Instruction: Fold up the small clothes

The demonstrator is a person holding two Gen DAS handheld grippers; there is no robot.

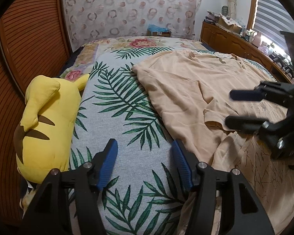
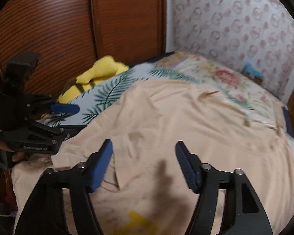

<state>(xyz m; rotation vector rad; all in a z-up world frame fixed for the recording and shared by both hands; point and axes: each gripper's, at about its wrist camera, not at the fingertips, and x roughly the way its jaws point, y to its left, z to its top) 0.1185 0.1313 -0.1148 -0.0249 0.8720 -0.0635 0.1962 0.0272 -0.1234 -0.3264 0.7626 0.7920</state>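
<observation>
- Peach shirt (image 1: 186,82) spread across the right half of a bed (image 1: 127,152), collar end far, hem end near, rumpled and partly doubled over on its near right side.
- Shirt's left edge running diagonally from far centre toward the near right, with a wide strip of bare palm-leaf bedspread (image 1: 115,105) open to its left.
- One short sleeve (image 1: 215,117) lying folded inward on the shirt body, cuff edge facing left.
- Left gripper (image 1: 145,162) poised over bare bedspread just left of the shirt's near edge, blue fingers (image 1: 108,162) parted with nothing between them; right finger just beside the cloth edge, contact impossible to judge.
- Right gripper (image 2: 144,164) above the shirt's near portion, fingers (image 2: 102,166) spread apart, no cloth pinched between them; right wrist view blurred.
- In the left wrist view, right gripper (image 1: 237,107) entering from the right edge, tips over the sleeve cuff.
- Yellow plush toy (image 1: 43,121) lying along the bed's left edge, against a slatted wooden wardrobe (image 1: 29,45).
- Floral quilt (image 1: 139,44) at the far end, beneath a patterned headboard (image 1: 127,9).
- Cluttered wooden sideboard (image 1: 231,39) along the far right side, close to the bed's right edge.
- Small box with blue wrapping (image 1: 158,30) at the headboard's foot.
</observation>
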